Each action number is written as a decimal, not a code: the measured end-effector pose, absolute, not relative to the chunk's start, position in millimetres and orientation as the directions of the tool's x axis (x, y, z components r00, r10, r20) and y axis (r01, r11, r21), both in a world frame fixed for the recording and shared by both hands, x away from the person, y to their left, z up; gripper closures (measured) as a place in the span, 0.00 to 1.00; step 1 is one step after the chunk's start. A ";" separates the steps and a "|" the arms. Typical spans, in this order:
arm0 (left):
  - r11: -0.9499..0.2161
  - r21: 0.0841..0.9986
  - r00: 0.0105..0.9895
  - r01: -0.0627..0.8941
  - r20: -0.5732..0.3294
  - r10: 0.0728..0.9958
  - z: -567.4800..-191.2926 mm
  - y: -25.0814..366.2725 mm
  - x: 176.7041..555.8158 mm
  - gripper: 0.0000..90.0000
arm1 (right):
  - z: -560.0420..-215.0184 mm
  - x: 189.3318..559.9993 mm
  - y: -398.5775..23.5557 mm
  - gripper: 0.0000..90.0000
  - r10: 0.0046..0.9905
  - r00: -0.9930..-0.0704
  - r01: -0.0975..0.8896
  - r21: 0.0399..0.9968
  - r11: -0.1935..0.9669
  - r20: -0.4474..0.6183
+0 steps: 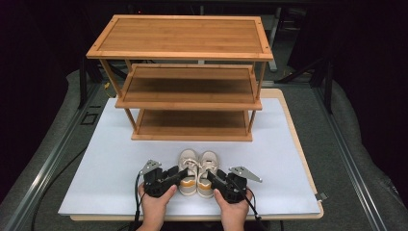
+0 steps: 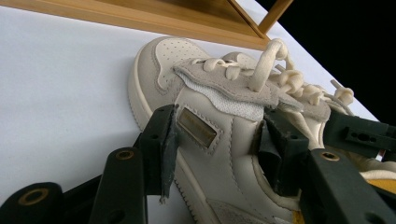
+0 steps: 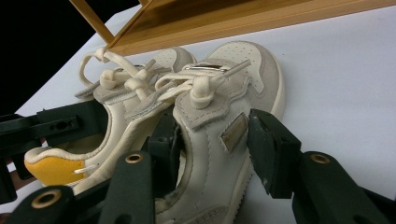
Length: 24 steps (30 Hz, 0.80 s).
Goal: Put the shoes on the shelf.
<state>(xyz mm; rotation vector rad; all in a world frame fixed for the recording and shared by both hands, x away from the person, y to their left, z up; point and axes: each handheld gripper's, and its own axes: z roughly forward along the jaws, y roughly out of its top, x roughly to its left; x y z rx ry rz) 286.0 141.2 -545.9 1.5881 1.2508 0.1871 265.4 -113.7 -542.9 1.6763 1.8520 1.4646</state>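
A pair of cream sneakers stood side by side on the white table point(image 1: 96, 163), just before a bamboo shoe rack point(image 1: 185, 77). The left gripper point(image 2: 217, 140) was clamped across the left sneaker point(image 2: 219, 154). The right gripper point(image 3: 217, 140) straddled the right sneaker point(image 3: 210, 140), its outer pad just clear of the leather.

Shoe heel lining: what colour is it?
Yellow-orange, on the left shoe's heel lining, against a cream upper; it shows best in the right gripper view.
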 end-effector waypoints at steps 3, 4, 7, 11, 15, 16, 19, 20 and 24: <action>0.103 0.791 0.435 0.603 -0.435 0.788 -545.4 141.0 290.4 0.58 | -543.4 269.3 -110.1 0.62 0.852 -0.297 0.596 0.781 -0.187 0.431; 0.109 0.790 0.433 0.603 -0.438 0.788 -545.5 142.1 293.3 0.58 | -543.3 270.5 -109.0 0.62 0.853 -0.298 0.595 0.783 -0.185 0.428; 0.126 0.787 0.428 0.603 -0.453 0.782 -547.2 145.9 299.2 0.58 | -544.0 278.6 -106.9 0.62 0.847 -0.295 0.594 0.779 -0.199 0.442; 0.151 0.790 0.416 0.594 -0.462 0.783 -549.5 146.4 301.8 0.57 | -545.8 286.2 -104.5 0.61 0.848 -0.295 0.580 0.788 -0.207 0.440; 0.174 0.788 0.409 0.591 -0.479 0.776 -551.5 146.9 301.2 0.56 | -546.4 286.7 -104.5 0.61 0.850 -0.295 0.579 0.789 -0.205 0.437; 0.180 0.788 0.409 0.589 -0.483 0.774 -552.2 147.2 300.8 0.56 | -547.4 286.3 -105.1 0.60 0.847 -0.296 0.575 0.790 -0.211 0.442; 0.194 0.788 0.408 0.584 -0.491 0.769 -553.7 147.5 300.2 0.55 | -550.2 285.3 -104.6 0.59 0.842 -0.290 0.562 0.793 -0.235 0.454; 0.196 0.788 0.409 0.583 -0.493 0.768 -554.1 147.7 300.2 0.55 | -549.9 284.4 -104.4 0.59 0.848 -0.280 0.568 0.790 -0.232 0.451; 0.209 0.785 0.405 0.583 -0.504 0.763 -554.8 147.8 300.0 0.54 | -549.6 283.7 -104.5 0.59 0.843 -0.285 0.574 0.785 -0.231 0.457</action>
